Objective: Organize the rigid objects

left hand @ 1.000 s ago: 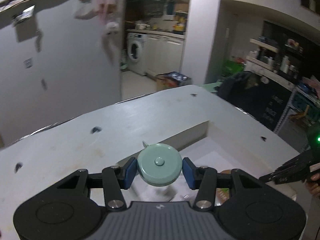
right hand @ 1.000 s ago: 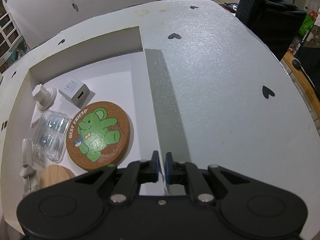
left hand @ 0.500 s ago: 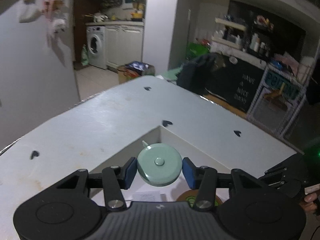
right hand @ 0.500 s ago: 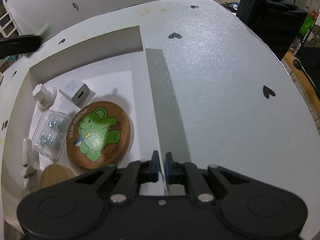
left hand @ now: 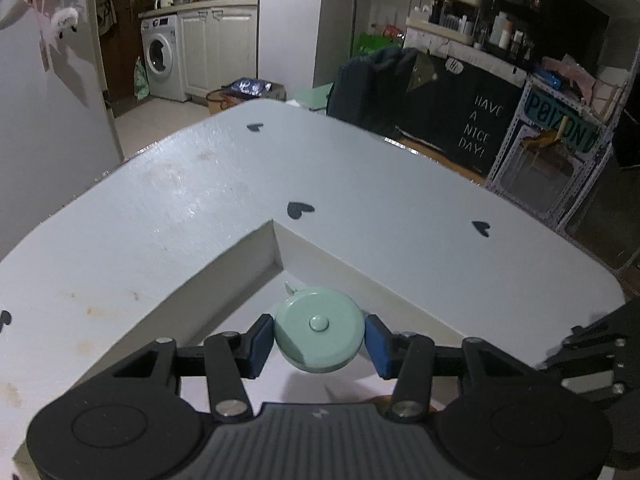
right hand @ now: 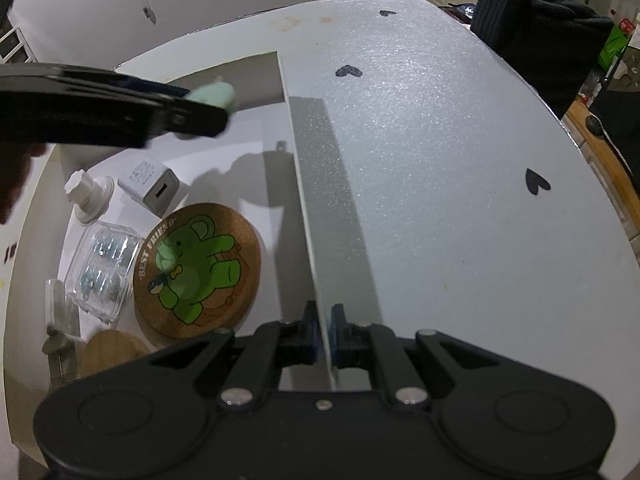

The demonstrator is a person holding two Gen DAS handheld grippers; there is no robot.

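My left gripper (left hand: 319, 338) is shut on a round mint-green tape measure (left hand: 319, 330) and holds it above the far corner of the white box (left hand: 256, 264). In the right wrist view the left gripper (right hand: 200, 114) and the tape measure (right hand: 212, 95) hang over the box's far end. My right gripper (right hand: 325, 336) is shut on the box's right wall (right hand: 308, 220), near its front end.
In the box lie a round cork coaster with a green elephant (right hand: 197, 270), a white charger (right hand: 149, 187), a clear plastic case (right hand: 102, 274), a white knob (right hand: 86, 196) and a wooden disc (right hand: 114, 352). The grey table (right hand: 440, 160) carries black heart marks.
My left gripper has swung right and forward with the tape measure, coming over the box's far corner and into the right wrist view. The right gripper has stayed on the wall.
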